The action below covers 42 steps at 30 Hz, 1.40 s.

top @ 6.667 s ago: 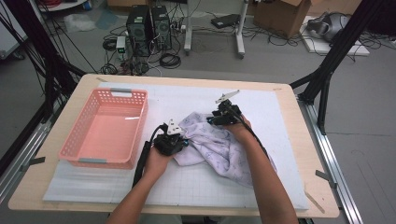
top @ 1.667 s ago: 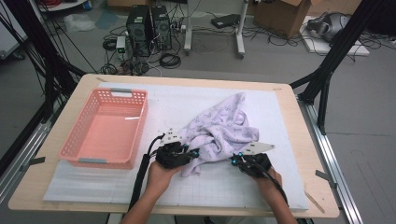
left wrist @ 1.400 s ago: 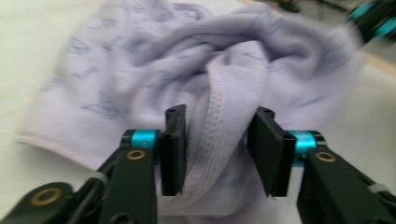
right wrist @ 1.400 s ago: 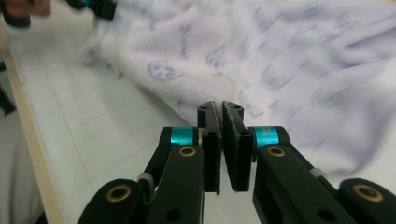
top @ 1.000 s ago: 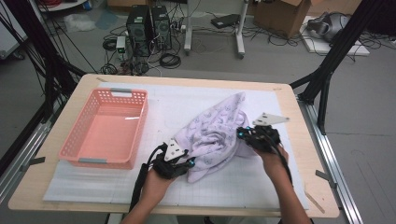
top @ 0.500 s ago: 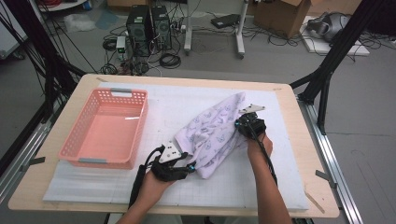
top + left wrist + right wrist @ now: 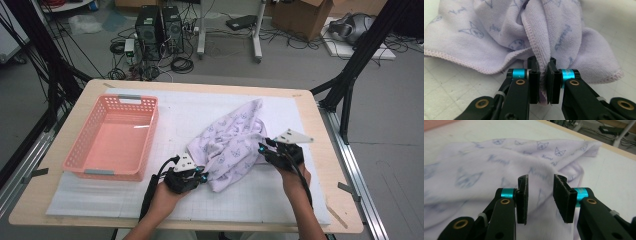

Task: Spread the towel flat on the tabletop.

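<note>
In the left gripper view, the fingers (image 7: 534, 75) of the left gripper (image 7: 542, 80) have just closed and now pinch a stitched fold of the lilac towel (image 7: 499, 32), the hem running up between the two black pads. In the right gripper view, the fingers (image 7: 522, 197) of the right gripper (image 7: 541, 197) have just been opening and stand spread with a clear gap, the towel (image 7: 486, 170) lying behind and below them and no cloth pressed between the pads. In the high view the left gripper (image 7: 197, 175) sits at the lower centre of the frame against the towel's near-left edge, and the right gripper (image 7: 267, 150) sits right of centre beside the towel's right edge, each held in a hand reaching in from the bottom. The towel (image 7: 232, 145), printed with small cat-like faces and lettering, lies crumpled in the middle of the frame on a white gridded mat (image 7: 190, 115) that covers the wooden bench (image 7: 320, 130). A pink plastic basket (image 7: 75, 150) stands on the mat at the left of the frame, well apart from the towel.
</note>
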Each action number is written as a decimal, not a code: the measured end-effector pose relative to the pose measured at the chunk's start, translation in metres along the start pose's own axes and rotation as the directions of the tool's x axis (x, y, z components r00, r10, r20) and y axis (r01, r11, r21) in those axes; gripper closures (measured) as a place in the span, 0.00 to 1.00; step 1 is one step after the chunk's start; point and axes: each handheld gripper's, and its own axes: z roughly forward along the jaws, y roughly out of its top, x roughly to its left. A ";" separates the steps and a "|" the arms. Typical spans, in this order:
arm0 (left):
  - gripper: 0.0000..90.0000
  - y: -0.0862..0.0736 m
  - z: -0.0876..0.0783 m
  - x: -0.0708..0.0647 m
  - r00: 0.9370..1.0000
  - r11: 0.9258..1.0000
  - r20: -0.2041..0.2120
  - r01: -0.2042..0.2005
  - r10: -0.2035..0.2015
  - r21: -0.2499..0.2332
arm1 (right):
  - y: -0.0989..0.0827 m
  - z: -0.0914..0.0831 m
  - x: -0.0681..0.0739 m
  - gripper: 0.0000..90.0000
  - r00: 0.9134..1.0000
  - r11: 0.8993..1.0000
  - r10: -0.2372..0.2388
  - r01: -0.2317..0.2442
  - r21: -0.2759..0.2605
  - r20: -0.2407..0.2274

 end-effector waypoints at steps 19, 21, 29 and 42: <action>0.92 -0.002 -0.004 0.002 1.000 0.999 -0.014 0.000 -0.001 -0.045 | -0.042 0.036 0.047 0.64 0.973 0.995 0.025 -0.003 0.099 -0.230; 0.92 -0.002 -0.004 0.001 1.000 0.999 -0.018 -0.002 0.001 -0.048 | -0.041 0.039 0.051 0.64 0.966 0.995 0.050 -0.027 0.094 -0.255; 0.91 -0.003 -0.006 0.001 1.000 0.999 -0.020 -0.013 0.012 -0.046 | -0.039 0.043 0.063 1.00 0.966 0.991 0.016 0.019 0.133 -0.259; 0.91 -0.002 -0.004 -0.001 1.000 0.999 -0.023 -0.014 0.013 -0.044 | -0.045 0.031 0.058 0.63 0.959 0.993 0.052 -0.020 0.116 -0.280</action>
